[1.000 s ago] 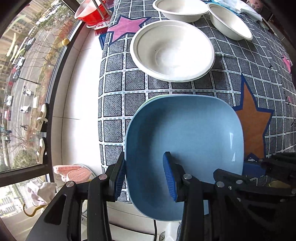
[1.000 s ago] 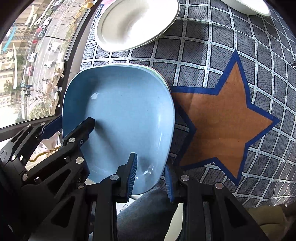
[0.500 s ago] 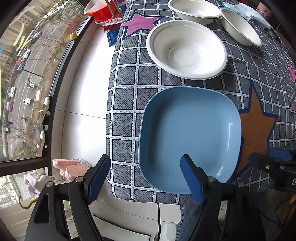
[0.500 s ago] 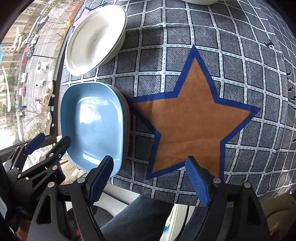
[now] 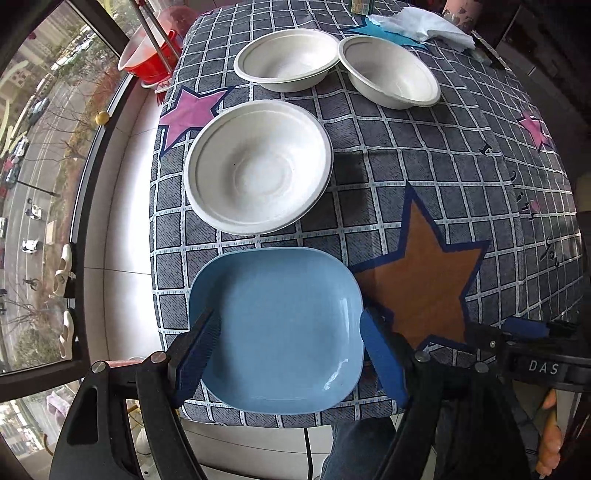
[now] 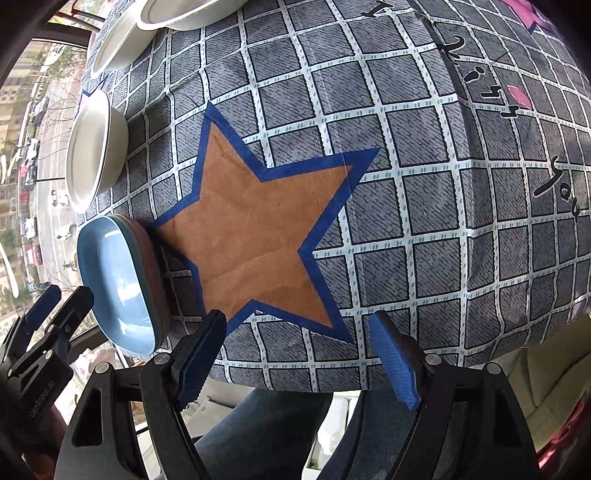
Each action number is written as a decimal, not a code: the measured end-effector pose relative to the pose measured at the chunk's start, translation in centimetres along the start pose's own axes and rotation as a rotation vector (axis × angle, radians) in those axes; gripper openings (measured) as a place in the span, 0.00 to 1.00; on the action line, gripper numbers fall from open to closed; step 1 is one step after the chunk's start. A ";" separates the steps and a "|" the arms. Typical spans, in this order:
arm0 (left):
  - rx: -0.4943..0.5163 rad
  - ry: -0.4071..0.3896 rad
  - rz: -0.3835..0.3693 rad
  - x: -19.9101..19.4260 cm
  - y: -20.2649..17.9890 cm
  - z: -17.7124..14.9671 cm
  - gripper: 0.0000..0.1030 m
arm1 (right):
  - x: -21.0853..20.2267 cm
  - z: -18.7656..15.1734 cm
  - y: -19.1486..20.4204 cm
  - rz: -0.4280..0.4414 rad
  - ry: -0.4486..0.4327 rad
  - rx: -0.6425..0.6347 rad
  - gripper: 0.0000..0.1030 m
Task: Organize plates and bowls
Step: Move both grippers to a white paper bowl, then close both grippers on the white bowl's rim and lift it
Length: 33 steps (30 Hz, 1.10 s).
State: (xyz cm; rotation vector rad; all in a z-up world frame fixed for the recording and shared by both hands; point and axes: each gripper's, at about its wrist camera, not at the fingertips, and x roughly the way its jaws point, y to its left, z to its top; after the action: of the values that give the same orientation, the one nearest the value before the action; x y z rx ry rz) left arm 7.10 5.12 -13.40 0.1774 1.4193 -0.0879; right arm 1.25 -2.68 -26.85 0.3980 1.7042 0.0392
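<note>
A light blue square plate (image 5: pixel 280 328) lies on top of a stack at the table's near left corner. In the right wrist view the blue plate (image 6: pixel 122 280) shows a greenish and a brown rim under it. My left gripper (image 5: pixel 291 354) hangs above it, open, touching nothing. Three white bowls rest farther back: a large one (image 5: pixel 258 177), one behind it (image 5: pixel 288 59) and one to the right (image 5: pixel 391 74). My right gripper (image 6: pixel 295 354) stands open over the table's front edge, right of the stack, with nothing between its fingers.
The checked grey tablecloth (image 5: pixel 424 147) carries an orange star (image 6: pixel 255 229) beside the stack. A red bucket (image 5: pixel 147 62) sits off the table's far left, and a white cloth (image 5: pixel 421 26) lies at the back. A person's legs (image 6: pixel 258 435) are below the front edge.
Both grippers opened and let go of the blue plate. The left one rose and drew back; the right one slid off to the right, over the star.
</note>
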 end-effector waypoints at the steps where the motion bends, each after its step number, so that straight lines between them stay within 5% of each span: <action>1: 0.005 -0.004 -0.004 -0.2 -0.5 0.6 0.79 | -0.2 0.2 -0.3 -0.002 -0.005 0.000 0.79; 7: -0.012 -0.022 -0.028 -1.2 -3.0 4.9 0.79 | -3.6 4.8 -2.4 -0.044 -0.065 -0.051 0.79; 18: -0.296 0.016 -0.090 1.4 -3.1 14.6 0.78 | -9.3 19.5 -1.9 -0.110 -0.166 -0.211 0.79; 27: -0.444 0.071 -0.024 6.0 -2.9 19.4 0.78 | -9.4 27.8 0.7 -0.079 -0.169 -0.302 0.79; 33: -0.462 0.099 0.003 8.1 -3.3 20.9 0.73 | -7.5 29.6 2.2 -0.074 -0.131 -0.364 0.78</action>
State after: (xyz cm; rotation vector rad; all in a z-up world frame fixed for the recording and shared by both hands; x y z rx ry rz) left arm 28.11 -1.40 -18.69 -0.2001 1.5000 0.2536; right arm 31.21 -8.61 -24.46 0.0644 1.5418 0.2595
